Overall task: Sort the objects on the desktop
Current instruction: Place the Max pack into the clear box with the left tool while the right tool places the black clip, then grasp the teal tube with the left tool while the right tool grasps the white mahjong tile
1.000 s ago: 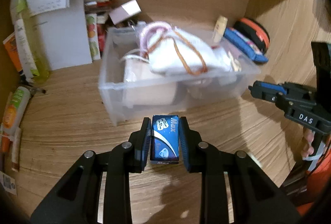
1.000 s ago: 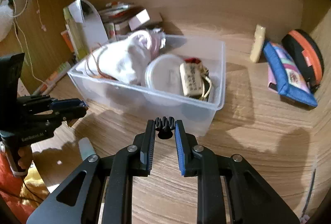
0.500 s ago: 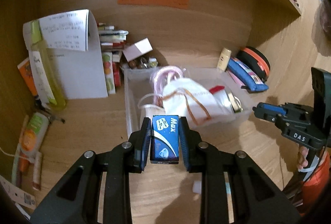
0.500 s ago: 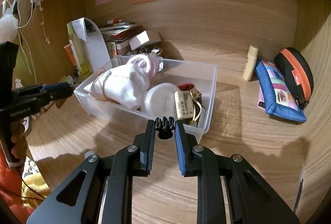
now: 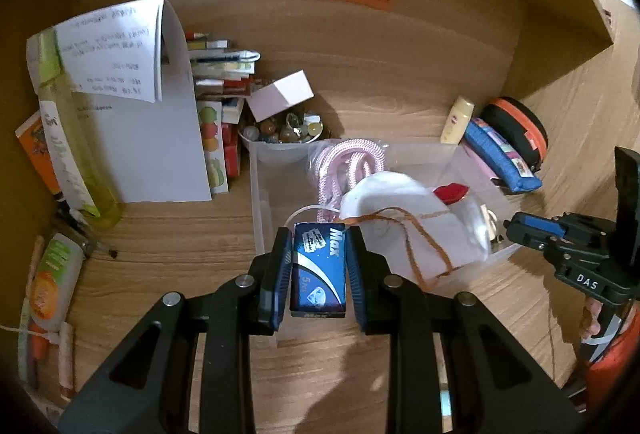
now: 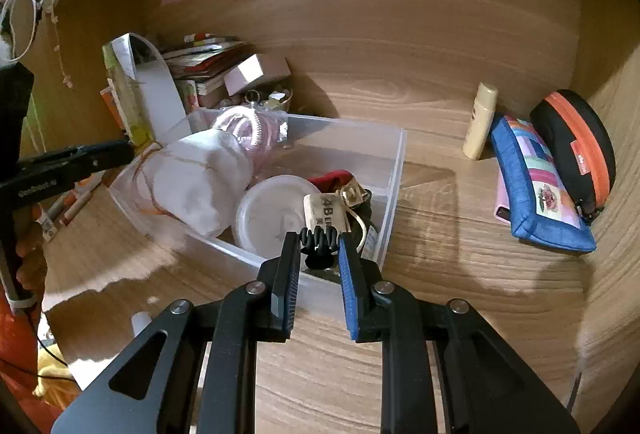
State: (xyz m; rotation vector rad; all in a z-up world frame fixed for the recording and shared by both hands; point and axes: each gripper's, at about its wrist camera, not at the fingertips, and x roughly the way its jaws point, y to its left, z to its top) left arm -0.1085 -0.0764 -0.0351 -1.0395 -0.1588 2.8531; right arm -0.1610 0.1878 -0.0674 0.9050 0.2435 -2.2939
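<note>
Box (image 5: 319, 270), blue, "Max" printed, pinched in our left gripper (image 5: 319, 274) above clear bin's (image 6: 394, 169) near edge. Our right gripper (image 6: 319, 266) clamps black ridged clip (image 6: 318, 240) over bin's front wall, by eraser (image 6: 323, 211) w/ "4B".

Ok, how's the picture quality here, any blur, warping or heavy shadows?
Left wrist view: fisheye bends the desk edges; blue box is sharp, corners go dark. Right wrist view: same warping; hard shadows fall on the desk beside the clear bin; black clip is in focus.
</note>
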